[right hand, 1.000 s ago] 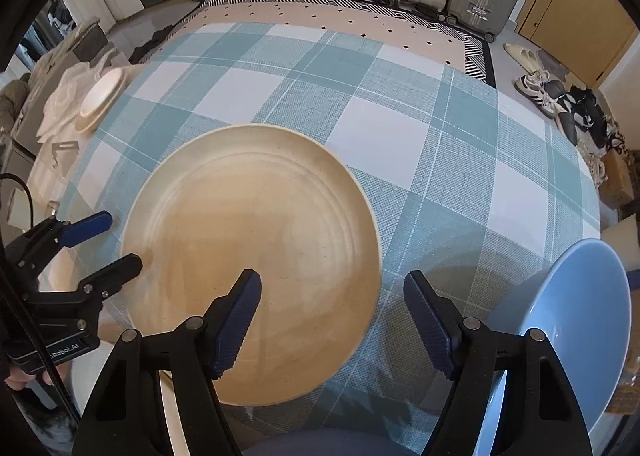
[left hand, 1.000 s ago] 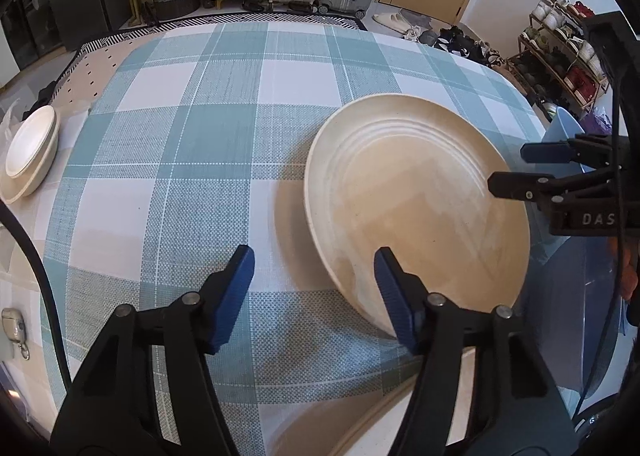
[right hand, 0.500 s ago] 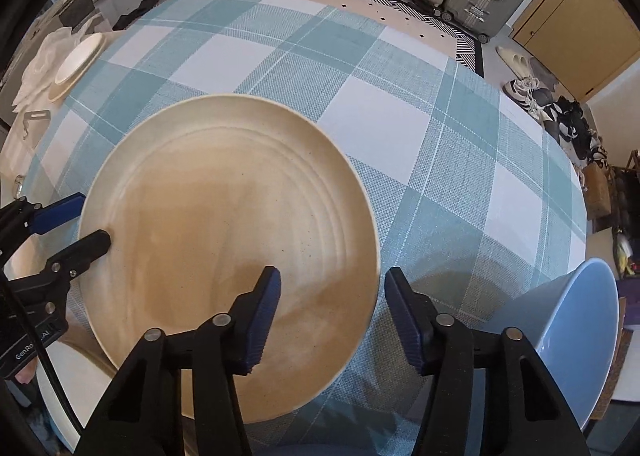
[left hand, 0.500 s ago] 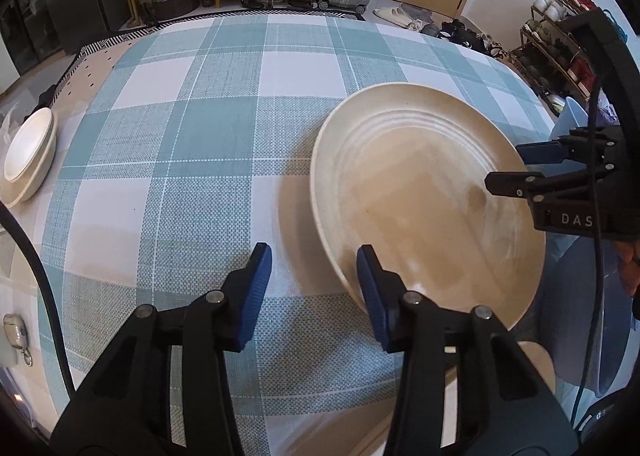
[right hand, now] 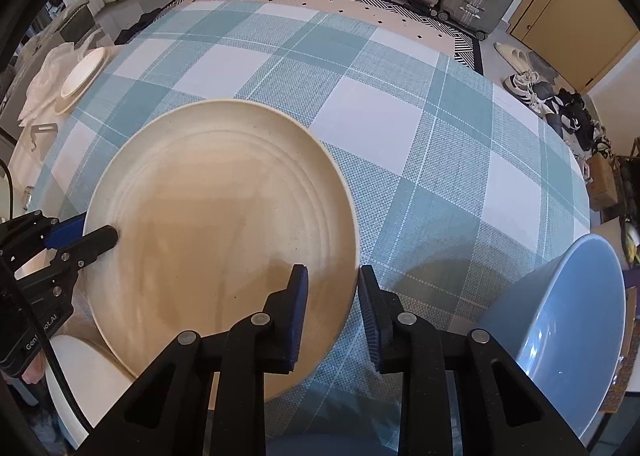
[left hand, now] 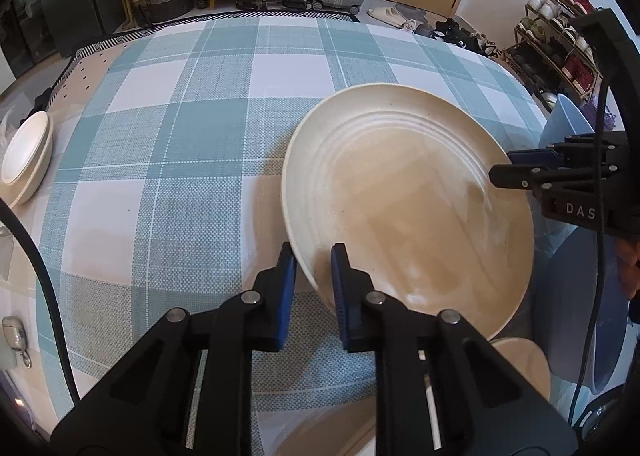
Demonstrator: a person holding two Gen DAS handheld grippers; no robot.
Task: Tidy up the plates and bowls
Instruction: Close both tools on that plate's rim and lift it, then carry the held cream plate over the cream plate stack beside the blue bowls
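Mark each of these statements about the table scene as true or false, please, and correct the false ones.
1. Both tongs are closed on the rim of the large beige plate. True: the left tongs and the right tongs grip opposite edges, one finger above and one below the rim.
2. The tablecloth is plain red. False: it is checked in teal and white.
3. A blue bowl sits at the right of the right wrist view. True.
4. The small stack of white dishes lies on top of the beige plate. False: it sits apart, at the far left edge of the table.
5. The beige plate holds food. False: its surface looks bare.
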